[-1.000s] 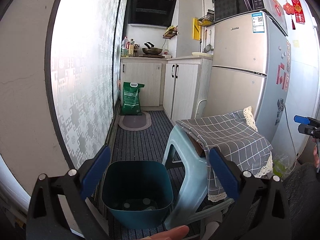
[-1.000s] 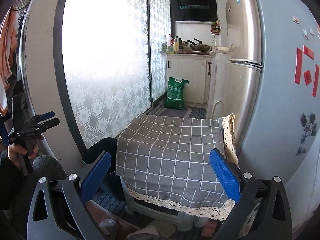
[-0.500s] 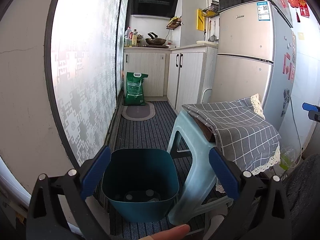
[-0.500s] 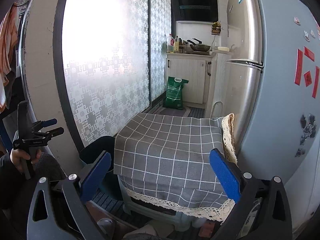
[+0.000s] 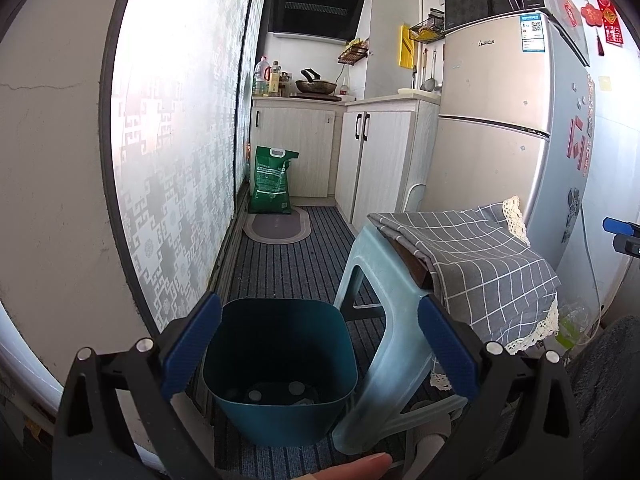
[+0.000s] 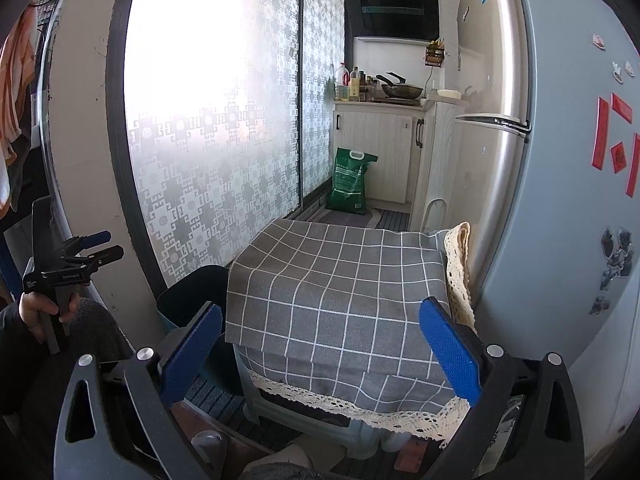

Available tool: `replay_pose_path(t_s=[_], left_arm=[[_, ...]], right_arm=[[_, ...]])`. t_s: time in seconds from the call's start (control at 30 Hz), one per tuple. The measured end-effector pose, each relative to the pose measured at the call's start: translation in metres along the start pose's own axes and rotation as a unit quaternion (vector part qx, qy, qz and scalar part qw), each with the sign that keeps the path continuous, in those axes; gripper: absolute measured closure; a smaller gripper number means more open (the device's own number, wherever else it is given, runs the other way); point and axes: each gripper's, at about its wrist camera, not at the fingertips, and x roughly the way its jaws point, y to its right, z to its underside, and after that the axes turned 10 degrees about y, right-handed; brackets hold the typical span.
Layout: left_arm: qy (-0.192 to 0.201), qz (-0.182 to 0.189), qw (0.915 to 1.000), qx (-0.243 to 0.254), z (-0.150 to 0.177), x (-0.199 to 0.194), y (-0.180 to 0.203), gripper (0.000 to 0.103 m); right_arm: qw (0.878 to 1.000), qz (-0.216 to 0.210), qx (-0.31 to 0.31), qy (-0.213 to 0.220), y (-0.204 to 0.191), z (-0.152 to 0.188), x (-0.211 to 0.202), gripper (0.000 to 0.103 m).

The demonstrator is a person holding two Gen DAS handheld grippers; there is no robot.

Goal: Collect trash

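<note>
A dark teal trash bin [image 5: 280,364] stands on the striped floor mat by the patterned glass door, with a few small round pieces at its bottom. My left gripper [image 5: 320,352] hangs open just above its rim, nothing between the blue pads. My right gripper [image 6: 320,356] is open too, held over a pale blue plastic stool [image 5: 376,320] draped with a grey checked cloth [image 6: 340,296]. In the right wrist view the bin [image 6: 196,296] peeks out left of the cloth, and the left gripper [image 6: 86,248] shows at far left in a hand.
A silver fridge [image 5: 504,128] with a microwave on top stands right of the stool. White cabinets [image 5: 376,160], a green sack [image 5: 272,180] and an oval mat [image 5: 276,228] lie down the narrow kitchen aisle. A clear plastic bag [image 5: 572,320] sits by the fridge base.
The left gripper's view has tilted up and pulled back slightly, so the bin sits lower in frame. The right gripper has barely shifted. Both stay open.
</note>
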Motion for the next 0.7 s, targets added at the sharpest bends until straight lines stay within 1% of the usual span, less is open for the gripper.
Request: replay_pose_path(t_s=[0.7], left_arm=[[0.004,0.004,1.0,-0.003,0.0012,-0.0028,-0.0027,0.003]], right_arm=[[1.0,0.002,-0.014,-0.009,-0.0048,0.0012,0.0021,0.003]])
